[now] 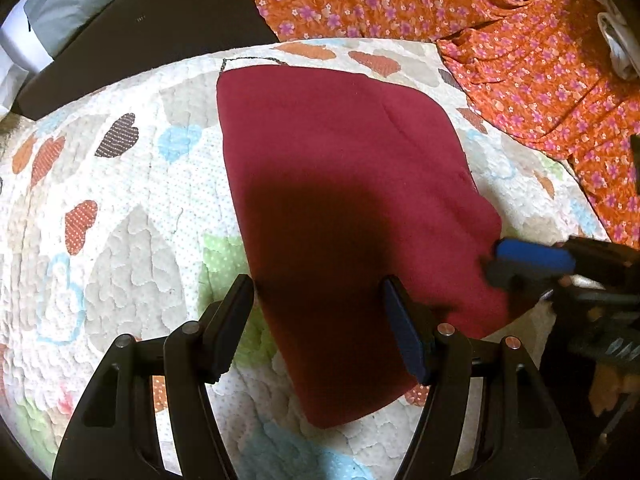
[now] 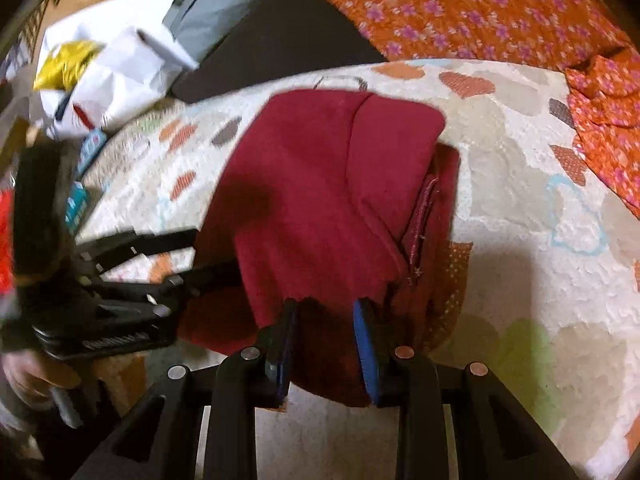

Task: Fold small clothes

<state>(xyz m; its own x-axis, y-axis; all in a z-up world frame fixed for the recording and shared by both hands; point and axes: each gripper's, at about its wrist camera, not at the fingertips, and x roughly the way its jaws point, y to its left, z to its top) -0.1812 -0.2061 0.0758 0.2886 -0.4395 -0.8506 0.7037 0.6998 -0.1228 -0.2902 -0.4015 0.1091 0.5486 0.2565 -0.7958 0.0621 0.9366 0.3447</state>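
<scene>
A dark red folded garment [image 1: 340, 184] lies flat on the heart-patterned quilt [image 1: 120, 208]. My left gripper [image 1: 318, 296] is open above its near edge and holds nothing. My right gripper [image 1: 496, 256] comes in from the right at the garment's right edge. In the right wrist view the garment [image 2: 320, 184] is folded over, with a seam showing on its right side. My right gripper [image 2: 326, 306] is open, its jaws standing either side of the near edge of the cloth. The left gripper [image 2: 208, 252] reaches onto the cloth from the left there.
An orange flowered cloth [image 1: 520, 60] lies beyond and right of the quilt. A dark surface [image 1: 160, 20] is at the back left. White bags and a yellow item [image 2: 100, 64] lie at the far left.
</scene>
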